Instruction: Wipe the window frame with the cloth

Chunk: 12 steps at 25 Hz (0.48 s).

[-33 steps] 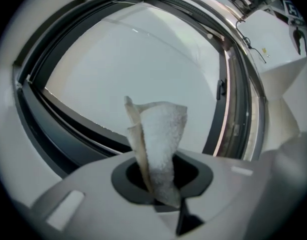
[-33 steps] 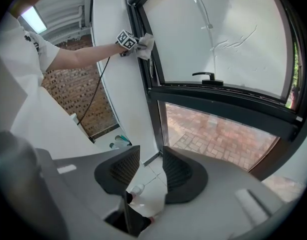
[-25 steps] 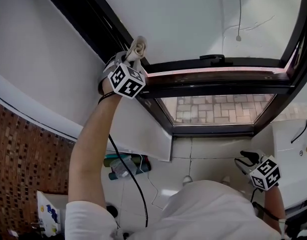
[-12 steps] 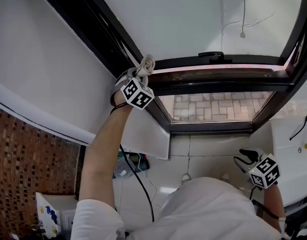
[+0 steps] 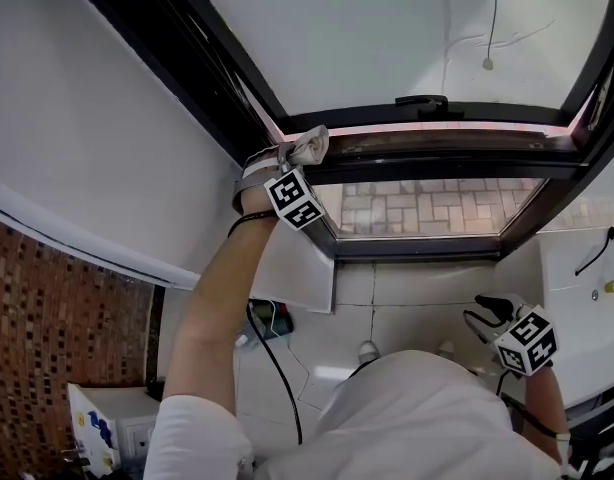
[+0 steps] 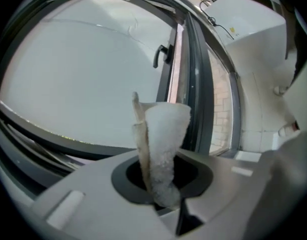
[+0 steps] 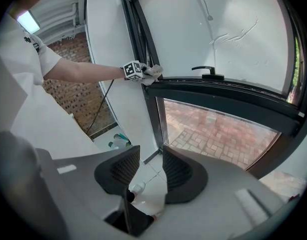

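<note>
My left gripper (image 5: 299, 156) is raised to the dark window frame (image 5: 437, 153) and is shut on a whitish cloth (image 5: 309, 146). The cloth presses against the frame's left corner, where the sloping side bar meets the horizontal bar. In the left gripper view the cloth (image 6: 161, 144) stands up folded between the jaws, with the frame (image 6: 196, 84) beyond it. The right gripper (image 5: 489, 313) hangs low at the right, open, with nothing between its pads (image 7: 176, 171). From the right gripper view I see the left gripper (image 7: 146, 74) and cloth (image 7: 154, 72) at the frame's corner.
A black window handle (image 5: 422, 101) sits on the horizontal bar, right of the cloth. A white wall (image 5: 97, 138) lies left of the frame. A black cable (image 5: 277, 368) trails from my left arm. A white box (image 5: 112, 418) is low at the left, a white appliance (image 5: 587, 288) at the right.
The left gripper with the cloth has slid along the frame, rightward and downward in the head view, to the corner of the horizontal bar. The right gripper has barely moved.
</note>
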{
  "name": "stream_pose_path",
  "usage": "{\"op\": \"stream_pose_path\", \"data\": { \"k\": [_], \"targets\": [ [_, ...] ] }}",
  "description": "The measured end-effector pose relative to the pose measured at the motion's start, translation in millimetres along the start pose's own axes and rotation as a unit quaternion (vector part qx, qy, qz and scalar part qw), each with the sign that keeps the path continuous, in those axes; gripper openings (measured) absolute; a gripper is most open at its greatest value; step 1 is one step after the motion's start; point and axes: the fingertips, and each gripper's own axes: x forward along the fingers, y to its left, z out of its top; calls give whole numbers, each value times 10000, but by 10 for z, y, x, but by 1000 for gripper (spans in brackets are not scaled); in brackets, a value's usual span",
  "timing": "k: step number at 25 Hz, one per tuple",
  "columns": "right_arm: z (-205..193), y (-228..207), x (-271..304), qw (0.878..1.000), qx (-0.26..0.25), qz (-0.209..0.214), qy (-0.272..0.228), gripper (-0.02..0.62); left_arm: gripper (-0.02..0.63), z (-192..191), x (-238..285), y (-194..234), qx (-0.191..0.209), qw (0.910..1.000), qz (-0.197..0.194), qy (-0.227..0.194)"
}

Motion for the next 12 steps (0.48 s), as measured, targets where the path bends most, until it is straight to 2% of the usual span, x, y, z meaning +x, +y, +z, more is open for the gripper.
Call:
{"op": "stream_pose_path", "data": {
  "k": [5, 12],
  "targets": [
    [13, 1, 14, 10000, -15, 15, 39, 146, 91, 98, 26, -302, 300, 9988, -368, -78],
    [-26, 74, 26, 10000, 27, 66, 21, 146, 89, 195, -75, -638, 240, 9965, -773, -207]
  ]
}}
